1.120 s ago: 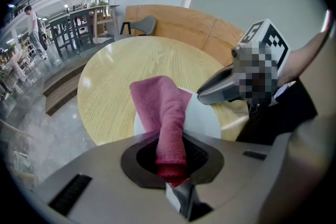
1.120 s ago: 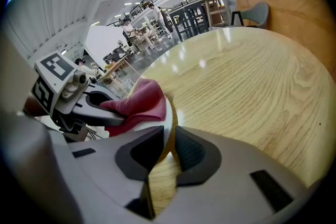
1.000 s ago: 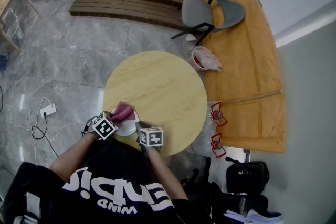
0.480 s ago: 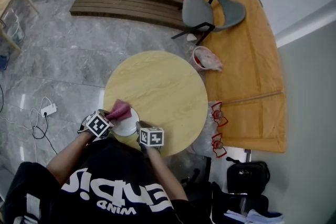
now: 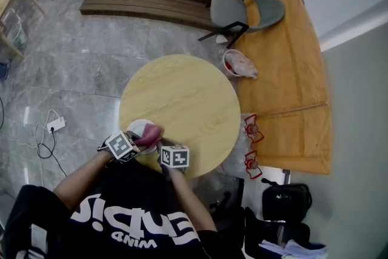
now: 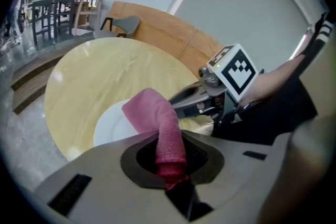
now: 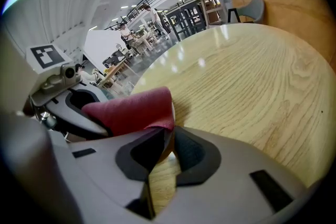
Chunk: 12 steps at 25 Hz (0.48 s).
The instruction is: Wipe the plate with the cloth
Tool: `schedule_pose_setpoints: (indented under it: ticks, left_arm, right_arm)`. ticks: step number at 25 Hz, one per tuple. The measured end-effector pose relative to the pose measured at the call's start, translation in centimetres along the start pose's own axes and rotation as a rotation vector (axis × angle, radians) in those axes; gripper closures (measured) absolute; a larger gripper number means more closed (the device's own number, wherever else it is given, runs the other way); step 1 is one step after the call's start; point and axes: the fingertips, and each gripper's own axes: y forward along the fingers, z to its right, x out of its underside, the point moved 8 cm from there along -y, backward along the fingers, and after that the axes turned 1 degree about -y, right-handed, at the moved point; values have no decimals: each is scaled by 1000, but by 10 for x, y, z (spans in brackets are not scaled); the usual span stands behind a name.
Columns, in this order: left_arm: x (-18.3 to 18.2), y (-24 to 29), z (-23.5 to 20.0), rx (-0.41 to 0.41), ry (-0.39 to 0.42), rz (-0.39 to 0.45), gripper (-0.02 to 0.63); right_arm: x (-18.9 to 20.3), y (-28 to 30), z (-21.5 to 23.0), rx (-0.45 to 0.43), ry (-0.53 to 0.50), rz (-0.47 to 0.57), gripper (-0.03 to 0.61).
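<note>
Wiping is under way: the pink cloth, clamped in the left gripper, has swept within the last half-second from the far left of the white plate to its right side. That bares the left part, so one pass looks done. The right gripper appears pinched on the plate's near rim, just beside the cloth. The plate sits by the round table's near-left edge; bare tabletop lies beyond.

Deep pink cloth, white plate, pale yellow wood-grain table, grey marbled floor, grey chair
</note>
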Motion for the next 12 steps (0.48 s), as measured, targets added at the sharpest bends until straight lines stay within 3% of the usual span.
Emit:
schedule_pose_setpoints:
  ticks: [3,7,12]
  left_arm:
    - [-1,12,11,66,27,-26,563]
    - [6,32,14,120,5,-44,563]
    - [16,46,8,110,-35,-65,563]
  right_arm:
    - [1,0,0,-3,2,-2,502]
    - [1,1,-1,2,-1,-1,502]
    - [0,1,-2,13,-16,-12,502]
